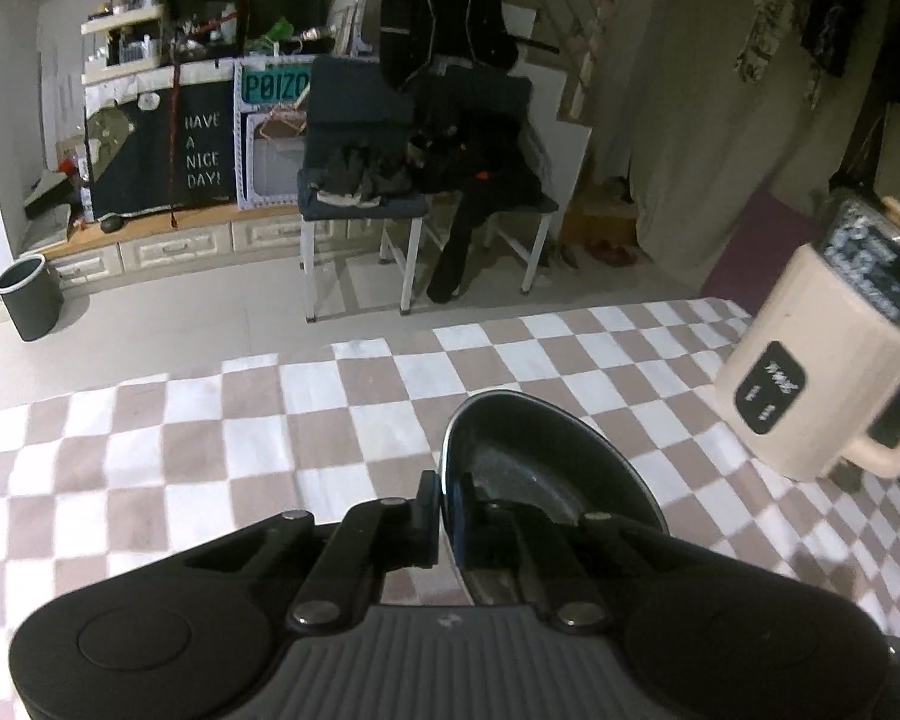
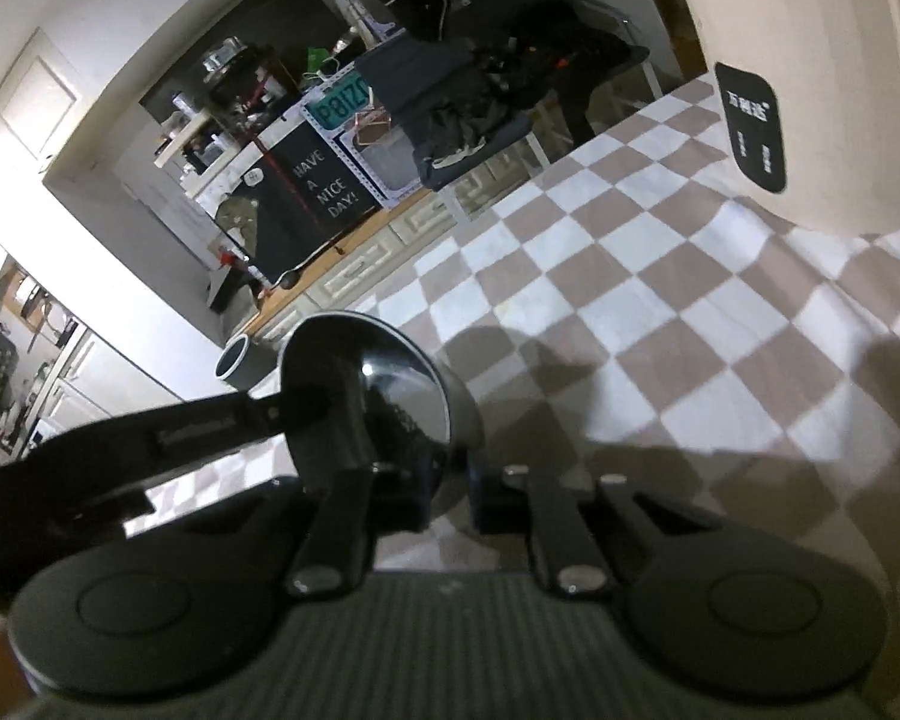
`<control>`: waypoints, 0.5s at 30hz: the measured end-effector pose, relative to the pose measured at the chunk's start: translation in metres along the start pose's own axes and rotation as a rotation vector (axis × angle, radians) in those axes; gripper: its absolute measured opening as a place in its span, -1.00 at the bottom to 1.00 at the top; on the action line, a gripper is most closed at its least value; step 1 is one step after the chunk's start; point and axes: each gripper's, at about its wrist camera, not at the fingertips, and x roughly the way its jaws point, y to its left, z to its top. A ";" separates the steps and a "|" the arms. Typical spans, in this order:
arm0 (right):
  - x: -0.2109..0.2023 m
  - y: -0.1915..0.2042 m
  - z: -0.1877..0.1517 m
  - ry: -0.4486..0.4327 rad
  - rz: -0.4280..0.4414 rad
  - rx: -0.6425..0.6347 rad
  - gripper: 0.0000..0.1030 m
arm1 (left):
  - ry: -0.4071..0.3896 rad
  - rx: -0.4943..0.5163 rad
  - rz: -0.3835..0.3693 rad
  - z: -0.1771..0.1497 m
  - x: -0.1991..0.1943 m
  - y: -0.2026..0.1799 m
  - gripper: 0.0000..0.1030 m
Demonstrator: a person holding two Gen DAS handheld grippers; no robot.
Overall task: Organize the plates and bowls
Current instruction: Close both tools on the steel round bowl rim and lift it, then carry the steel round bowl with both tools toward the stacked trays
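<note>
In the left wrist view my left gripper (image 1: 448, 516) is shut on the rim of a black plate (image 1: 546, 468), held tilted on edge above the checkered tablecloth (image 1: 210, 420). In the right wrist view my right gripper (image 2: 450, 480) is shut on the rim of a glossy black bowl (image 2: 390, 396), held tilted above the same cloth (image 2: 660, 300). The left gripper's arm (image 2: 150, 438) crosses the lower left of that view and reaches the bowl's rim.
A beige electric kettle (image 1: 828, 348) stands on the table at the right; it also shows in the right wrist view (image 2: 810, 78). Beyond the table edge are a chair with dark clothes (image 1: 426, 168), a grey bin (image 1: 30, 297) and low cabinets (image 1: 168, 246).
</note>
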 end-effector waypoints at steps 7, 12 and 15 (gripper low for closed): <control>-0.049 0.024 -0.005 -0.017 0.034 -0.055 -0.85 | -0.055 -0.049 0.014 -0.015 -0.083 0.002 -0.91; -0.092 0.054 -0.018 -0.015 0.063 -0.115 -0.86 | -0.081 -0.059 0.041 -0.022 -0.147 0.002 -0.91; -0.117 0.070 -0.024 -0.006 0.069 -0.141 -0.86 | -0.094 -0.064 0.040 -0.033 -0.184 0.004 -0.88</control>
